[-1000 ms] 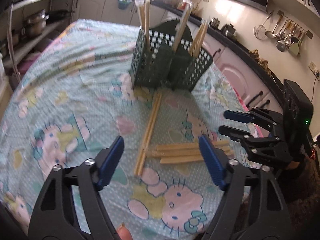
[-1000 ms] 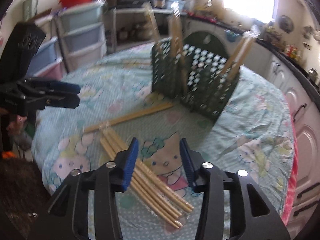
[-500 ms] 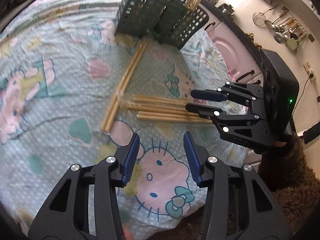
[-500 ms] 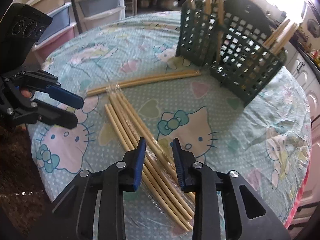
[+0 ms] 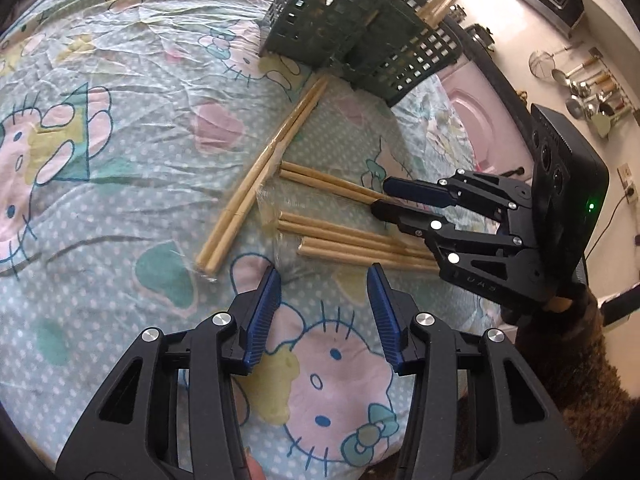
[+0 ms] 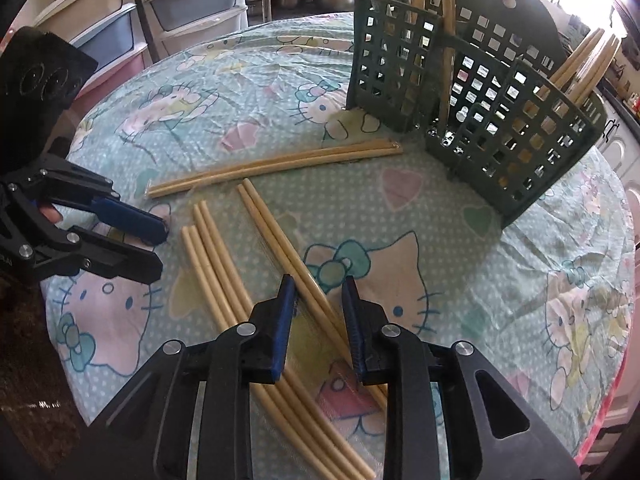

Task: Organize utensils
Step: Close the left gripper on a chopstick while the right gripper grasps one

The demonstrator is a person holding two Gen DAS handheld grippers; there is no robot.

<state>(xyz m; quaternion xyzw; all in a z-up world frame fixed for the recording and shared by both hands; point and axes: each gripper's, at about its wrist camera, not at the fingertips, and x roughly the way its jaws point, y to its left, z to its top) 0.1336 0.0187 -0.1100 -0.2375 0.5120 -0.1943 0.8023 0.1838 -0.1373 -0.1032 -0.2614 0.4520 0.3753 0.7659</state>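
Wrapped pairs of wooden chopsticks lie on the cartoon-cat tablecloth. One pair lies near the green utensil basket, which holds several upright chopsticks. My right gripper is open with its jaws straddling one pair; two more pairs lie just left of it. In the left wrist view the right gripper sits over that pair. My left gripper is open and empty, just in front of the nearest pairs.
The basket also shows in the left wrist view. The table's front edge is close below my left gripper. Plastic drawers stand behind the table, and kitchen counters and hanging utensils at the right.
My right gripper has dropped onto one chopstick pair, which has shifted away from the other pairs. My left gripper narrowed from wide open, tilted down, and its jaws have since widened a little.
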